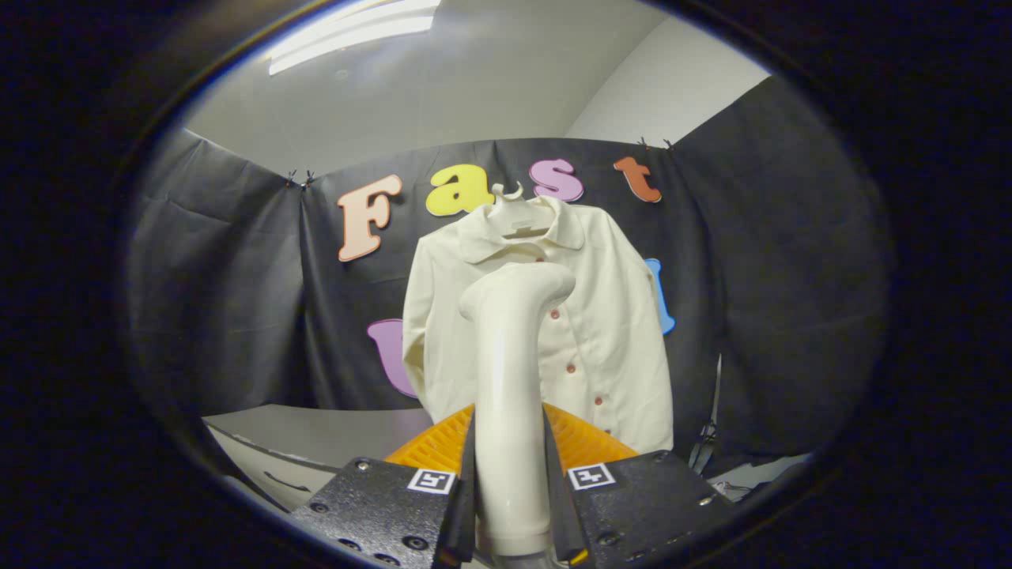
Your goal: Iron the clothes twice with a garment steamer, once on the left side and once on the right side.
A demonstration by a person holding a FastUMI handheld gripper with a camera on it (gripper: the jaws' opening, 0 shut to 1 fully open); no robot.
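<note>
The tongs (510,506) are clamped on the handle of one cream garment steamer (510,356), rising between both fingers, with one cream shirt (601,316) on one hanger (510,197) hanging beyond.

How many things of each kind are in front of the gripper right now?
Cream long-sleeved button-up shirt, hanging on the booth wall beyond the fingers: 1
White plastic hanger at the shirt's collar: 1
White plastic garment steamer, handle clamped between the fingers of the gripper: 1
Orange ribbed plastic piece just behind the fingers: 1
Grey table below the shirt: 1
Total: 5
</note>
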